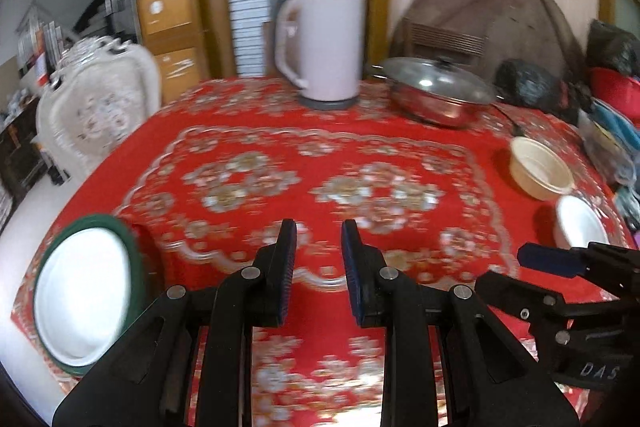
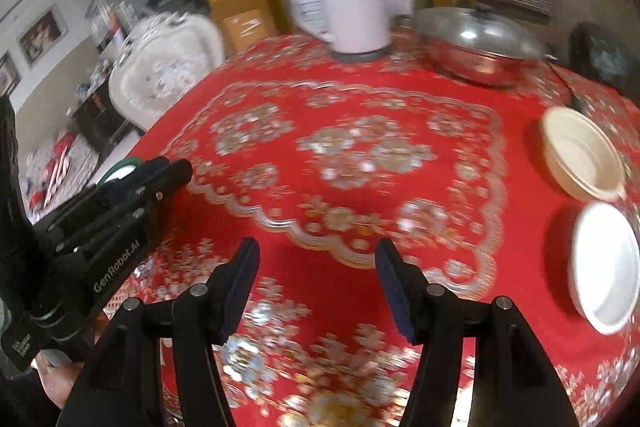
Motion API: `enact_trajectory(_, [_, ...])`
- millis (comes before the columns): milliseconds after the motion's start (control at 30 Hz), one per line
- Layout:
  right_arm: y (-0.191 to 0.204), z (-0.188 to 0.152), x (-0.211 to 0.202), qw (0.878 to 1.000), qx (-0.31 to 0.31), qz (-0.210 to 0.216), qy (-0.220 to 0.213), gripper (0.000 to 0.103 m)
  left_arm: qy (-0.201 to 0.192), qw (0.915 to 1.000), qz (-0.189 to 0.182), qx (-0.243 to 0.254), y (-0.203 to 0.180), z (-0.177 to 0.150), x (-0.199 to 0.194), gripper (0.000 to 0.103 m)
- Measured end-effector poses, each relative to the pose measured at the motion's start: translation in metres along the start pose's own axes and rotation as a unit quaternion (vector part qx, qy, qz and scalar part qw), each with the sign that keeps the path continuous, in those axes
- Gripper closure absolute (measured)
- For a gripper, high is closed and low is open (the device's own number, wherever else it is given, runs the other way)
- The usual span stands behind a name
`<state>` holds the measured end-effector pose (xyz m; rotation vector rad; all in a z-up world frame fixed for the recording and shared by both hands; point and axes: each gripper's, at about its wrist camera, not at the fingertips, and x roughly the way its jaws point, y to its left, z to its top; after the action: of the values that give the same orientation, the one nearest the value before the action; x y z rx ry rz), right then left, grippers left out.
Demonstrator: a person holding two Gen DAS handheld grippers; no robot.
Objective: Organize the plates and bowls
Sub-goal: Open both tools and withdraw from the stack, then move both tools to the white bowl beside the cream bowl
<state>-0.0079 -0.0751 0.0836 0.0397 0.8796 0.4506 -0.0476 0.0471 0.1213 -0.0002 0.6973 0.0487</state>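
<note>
A white plate with a green rim (image 1: 84, 291) lies at the near left corner of the red tablecloth (image 1: 320, 167). To the right stand a cream bowl (image 1: 540, 167) and a white bowl (image 1: 580, 223), side by side. My left gripper (image 1: 319, 235) hovers over the cloth's middle, jaws nearly together with nothing between them. My right gripper (image 2: 316, 259) is open and empty, left of the white bowl (image 2: 604, 267) and cream bowl (image 2: 580, 155). In the right wrist view the left gripper (image 2: 176, 175) hides most of the plate (image 2: 120, 173).
A white kettle (image 1: 324, 47) and a lidded steel pot (image 1: 436, 91) stand at the table's far side. Black bags (image 1: 532, 83) and clothes crowd the right edge. A white carved chair (image 1: 100, 107) stands off the left side.
</note>
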Motion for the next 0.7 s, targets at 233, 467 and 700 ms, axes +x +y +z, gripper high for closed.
enact_trajectory(233, [-0.056, -0.015, -0.031, 0.998, 0.055, -0.03, -0.019, 0.042, 0.0, 0.9982, -0.044, 0.04, -0.061, 0.007, 0.0, 0.08])
enact_trajectory(467, [-0.107, -0.031, -0.062, 0.991, 0.104, -0.067, -0.044, 0.039, 0.015, 0.9931, -0.092, 0.07, -0.12, 0.009, 0.004, 0.08])
enact_trajectory(700, [-0.152, -0.051, -0.089, 0.983, 0.152, -0.089, -0.058, 0.039, 0.037, 0.9867, -0.132, 0.086, -0.169, 0.008, 0.013, 0.08])
